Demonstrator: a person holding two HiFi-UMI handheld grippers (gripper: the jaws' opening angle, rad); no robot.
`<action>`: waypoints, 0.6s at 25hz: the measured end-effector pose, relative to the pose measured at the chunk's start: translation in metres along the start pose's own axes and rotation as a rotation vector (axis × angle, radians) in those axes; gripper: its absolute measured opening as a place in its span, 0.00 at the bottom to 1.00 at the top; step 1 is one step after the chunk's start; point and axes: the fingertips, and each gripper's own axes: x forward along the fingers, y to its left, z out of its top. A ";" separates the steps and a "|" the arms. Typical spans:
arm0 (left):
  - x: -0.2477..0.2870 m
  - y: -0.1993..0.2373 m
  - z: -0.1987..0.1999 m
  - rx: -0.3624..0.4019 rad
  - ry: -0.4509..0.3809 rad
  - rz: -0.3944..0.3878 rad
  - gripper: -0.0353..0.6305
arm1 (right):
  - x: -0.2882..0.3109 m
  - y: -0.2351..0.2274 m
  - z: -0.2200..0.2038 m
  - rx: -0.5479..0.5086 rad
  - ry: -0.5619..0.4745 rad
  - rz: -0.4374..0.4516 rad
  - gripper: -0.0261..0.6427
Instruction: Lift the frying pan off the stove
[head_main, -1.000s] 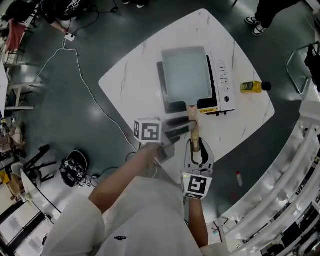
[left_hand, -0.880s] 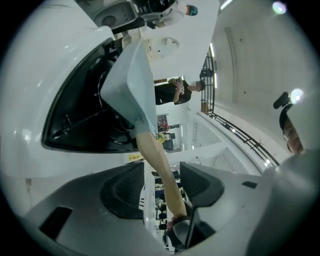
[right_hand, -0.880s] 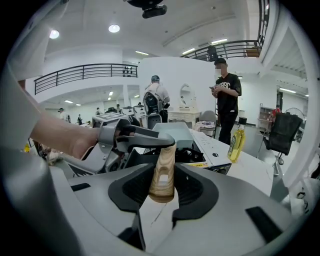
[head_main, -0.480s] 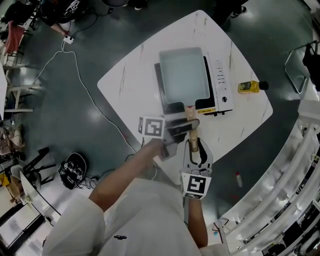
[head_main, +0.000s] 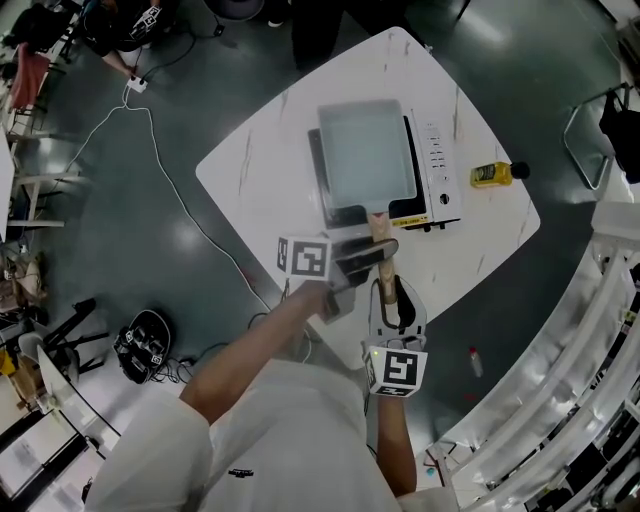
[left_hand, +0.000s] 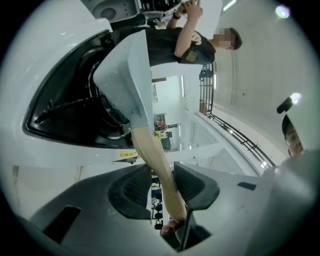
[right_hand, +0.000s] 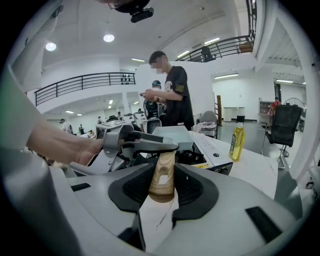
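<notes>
A square pale grey frying pan sits on a white portable stove on a white table. Its wooden handle sticks out toward me. My left gripper reaches in from the left, crosses the handle and has just been closing; it is now shut on the handle, with the pan beyond it. Nearer me, my right gripper is shut on the handle's end. In the right gripper view, the left gripper lies across the handle in front of the pan.
A yellow oil bottle lies on the table right of the stove, and stands out again past the stove's control panel. A person stands at the table's far edge. Cables and a small bottle lie on the floor.
My left gripper has shifted slightly right onto the handle. The pan and right gripper have stayed put. A person behind the table has walked to the left.
</notes>
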 end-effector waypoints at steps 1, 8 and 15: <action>0.000 -0.003 0.000 0.001 -0.005 -0.004 0.25 | -0.002 0.000 0.002 -0.004 -0.006 0.003 0.21; -0.008 -0.038 -0.003 0.064 -0.039 -0.018 0.25 | -0.023 0.007 0.023 -0.037 -0.058 0.029 0.21; -0.015 -0.082 -0.009 0.103 -0.049 -0.049 0.26 | -0.052 0.017 0.052 -0.069 -0.107 0.031 0.21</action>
